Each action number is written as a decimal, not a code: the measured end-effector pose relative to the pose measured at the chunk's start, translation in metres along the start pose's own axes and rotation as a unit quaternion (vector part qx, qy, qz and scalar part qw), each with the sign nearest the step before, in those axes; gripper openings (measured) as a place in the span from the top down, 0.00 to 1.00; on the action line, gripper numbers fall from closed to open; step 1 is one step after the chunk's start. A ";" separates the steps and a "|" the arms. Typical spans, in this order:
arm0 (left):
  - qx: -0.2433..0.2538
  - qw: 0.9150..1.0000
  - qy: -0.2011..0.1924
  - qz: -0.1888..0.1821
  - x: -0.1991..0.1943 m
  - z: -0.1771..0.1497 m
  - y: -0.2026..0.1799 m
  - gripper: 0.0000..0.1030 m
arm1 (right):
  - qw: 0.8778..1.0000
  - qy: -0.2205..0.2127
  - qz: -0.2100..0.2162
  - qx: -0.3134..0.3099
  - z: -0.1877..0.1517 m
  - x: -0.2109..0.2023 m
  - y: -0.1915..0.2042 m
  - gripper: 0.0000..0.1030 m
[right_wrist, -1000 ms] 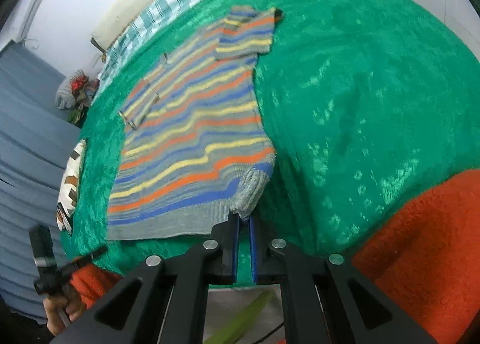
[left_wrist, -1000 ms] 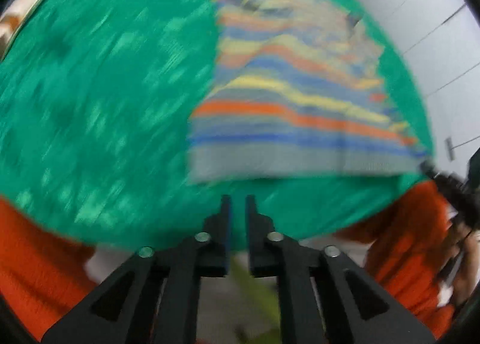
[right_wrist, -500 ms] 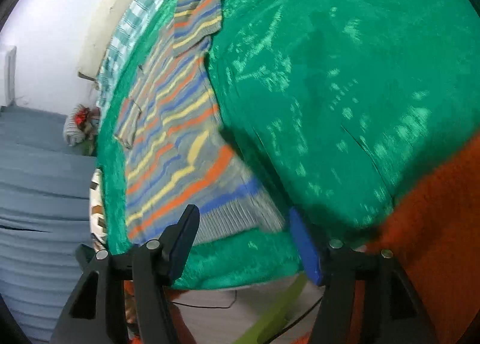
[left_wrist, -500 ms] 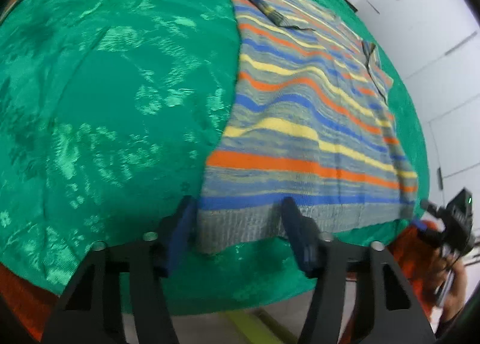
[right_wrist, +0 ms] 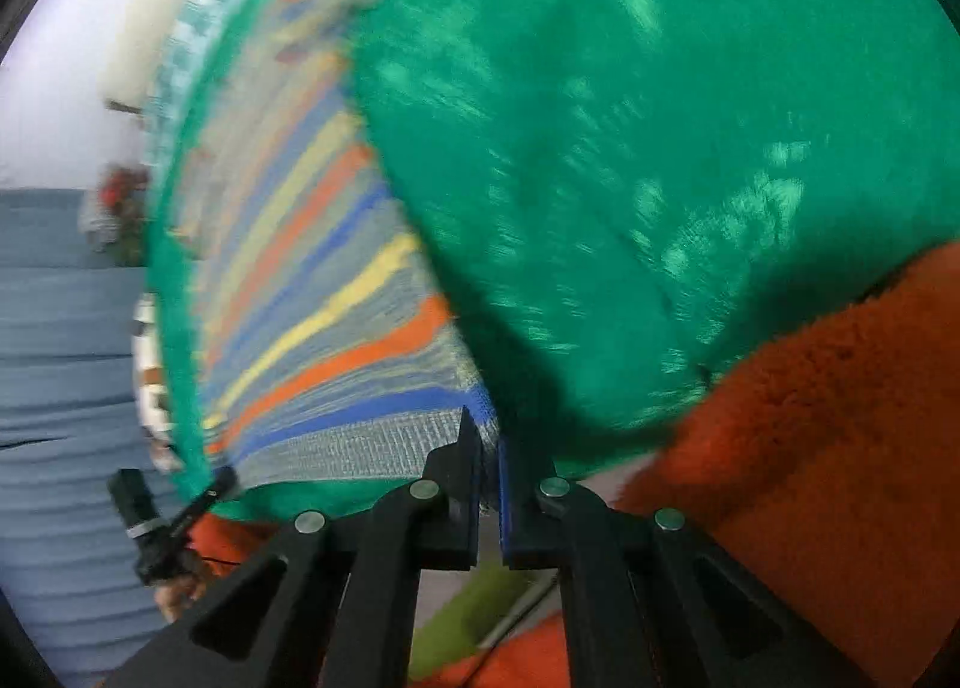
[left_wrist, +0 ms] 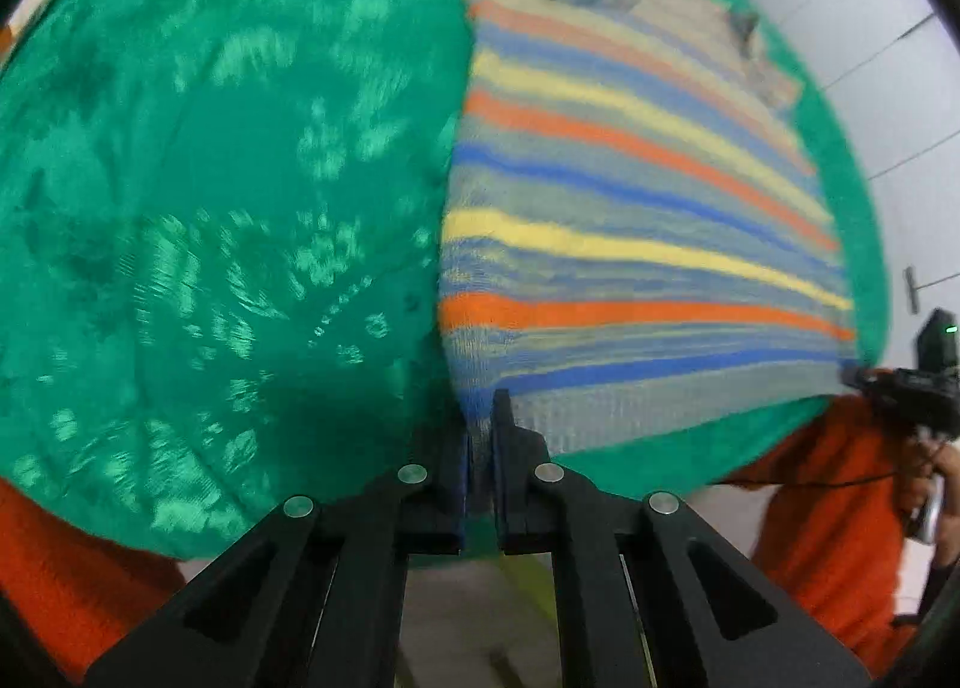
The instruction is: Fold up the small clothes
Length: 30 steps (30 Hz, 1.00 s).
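Observation:
A small knitted sweater [left_wrist: 630,244] with grey, blue, orange and yellow stripes lies flat on a green blanket [left_wrist: 210,208]. In the left wrist view my left gripper [left_wrist: 480,421] is shut on the near left corner of its ribbed hem. In the right wrist view the same sweater [right_wrist: 312,328] runs away to the upper left. My right gripper [right_wrist: 489,442] is shut on the near right corner of the hem there. Both views are blurred, and the pinched cloth between the pads is mostly hidden.
The green blanket [right_wrist: 660,148] spreads wide on both sides of the sweater. The person's orange fleece sleeves [left_wrist: 828,538] [right_wrist: 810,418] sit at the near edge. A checked cloth [right_wrist: 198,16] lies along the far edge, with a blue curtain [right_wrist: 54,358] and white cupboard doors [left_wrist: 888,88] beyond.
Both grippers opened wide over the hem half a second ago, then sank and closed on its two near corners. The right gripper has also rolled.

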State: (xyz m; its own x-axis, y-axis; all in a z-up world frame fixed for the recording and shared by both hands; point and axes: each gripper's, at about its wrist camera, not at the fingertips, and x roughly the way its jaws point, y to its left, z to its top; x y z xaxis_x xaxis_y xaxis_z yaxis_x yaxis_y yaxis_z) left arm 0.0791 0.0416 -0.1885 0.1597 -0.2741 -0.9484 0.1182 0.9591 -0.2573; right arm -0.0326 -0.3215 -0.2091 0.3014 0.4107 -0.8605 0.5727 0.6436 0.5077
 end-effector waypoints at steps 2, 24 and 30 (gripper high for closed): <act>-0.004 1.000 0.001 0.005 0.007 0.001 0.000 0.96 | 0.999 -0.005 -0.027 -0.028 0.001 0.005 0.016 0.96; 0.071 0.981 -0.167 0.063 -0.054 0.052 -0.063 0.29 | 0.951 -0.155 -0.074 -0.258 0.019 -0.018 0.143 0.76; 0.090 0.985 -0.103 0.104 0.018 0.027 -0.061 0.28 | 0.956 -0.085 -0.094 -0.264 0.018 0.061 0.137 0.76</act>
State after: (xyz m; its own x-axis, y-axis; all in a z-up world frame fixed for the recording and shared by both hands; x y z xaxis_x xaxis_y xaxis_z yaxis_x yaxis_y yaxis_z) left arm 0.1011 -0.0234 -0.1850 0.3914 -0.0991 -0.9149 0.2305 0.9731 -0.0068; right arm 0.0782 -0.2202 -0.1923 0.3764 0.1725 -0.9103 0.1786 0.9506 0.2540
